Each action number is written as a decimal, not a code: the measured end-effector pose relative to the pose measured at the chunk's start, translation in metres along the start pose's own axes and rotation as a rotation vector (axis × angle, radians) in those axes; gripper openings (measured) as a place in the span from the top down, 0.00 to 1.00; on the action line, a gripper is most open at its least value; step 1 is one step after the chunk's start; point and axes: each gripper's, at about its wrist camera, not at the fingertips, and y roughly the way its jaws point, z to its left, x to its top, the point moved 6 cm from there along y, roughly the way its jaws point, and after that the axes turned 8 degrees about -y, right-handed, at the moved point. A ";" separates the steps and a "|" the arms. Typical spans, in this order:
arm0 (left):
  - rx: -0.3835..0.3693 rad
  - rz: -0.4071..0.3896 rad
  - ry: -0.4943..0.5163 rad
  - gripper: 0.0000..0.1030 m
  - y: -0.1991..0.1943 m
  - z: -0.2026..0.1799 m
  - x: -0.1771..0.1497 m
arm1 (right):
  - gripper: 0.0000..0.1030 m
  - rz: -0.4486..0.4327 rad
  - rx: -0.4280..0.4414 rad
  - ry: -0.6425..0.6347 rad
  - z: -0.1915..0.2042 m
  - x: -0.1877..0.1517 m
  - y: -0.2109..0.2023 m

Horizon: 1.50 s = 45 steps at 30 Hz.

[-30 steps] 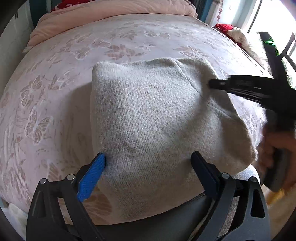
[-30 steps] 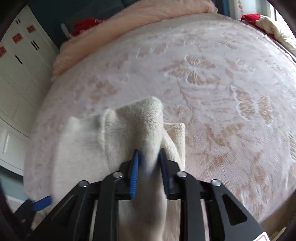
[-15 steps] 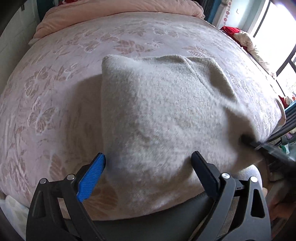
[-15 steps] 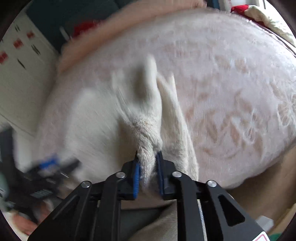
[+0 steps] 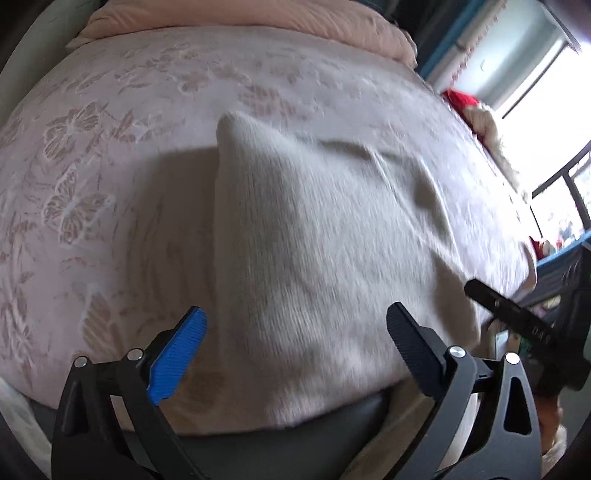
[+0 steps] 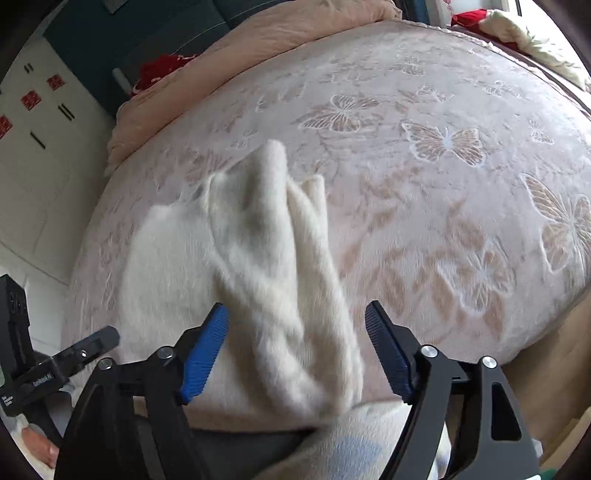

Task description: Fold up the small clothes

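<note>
A cream knit garment (image 5: 314,236) lies on the pink butterfly bedspread (image 5: 110,147), near the bed's front edge. My left gripper (image 5: 295,347) is open, its fingers either side of the garment's near edge, holding nothing. In the right wrist view the garment (image 6: 258,266) lies bunched, with a folded strip running toward me. My right gripper (image 6: 297,350) is open over that strip, holding nothing. The right gripper also shows at the lower right of the left wrist view (image 5: 517,317); the left gripper shows at the lower left of the right wrist view (image 6: 66,365).
A peach duvet (image 5: 258,18) is piled along the bed's far edge. Red and cream clothes (image 5: 476,110) lie at the far right by the window. White cupboards (image 6: 33,147) stand left of the bed. The bed's dark front edge (image 5: 295,443) is just below my grippers.
My right gripper has opened and let go of the garment fold, which now lies on the bed. It pulled back toward the front edge. My left gripper stayed open.
</note>
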 end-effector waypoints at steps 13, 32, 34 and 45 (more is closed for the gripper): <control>-0.085 0.215 -0.127 0.39 0.062 0.005 0.012 | 0.54 0.094 0.155 0.149 0.010 0.000 0.058; -0.418 -0.281 0.169 0.55 -0.255 -0.040 0.094 | 0.66 -0.466 0.260 -0.188 0.186 0.107 -0.216; -0.423 -0.342 0.180 0.54 -0.282 -0.030 0.109 | 0.66 -0.509 0.284 -0.240 0.219 0.115 -0.230; -0.232 -0.339 0.048 0.28 -0.231 0.141 0.136 | 0.47 -0.291 0.297 -0.333 0.311 0.097 -0.045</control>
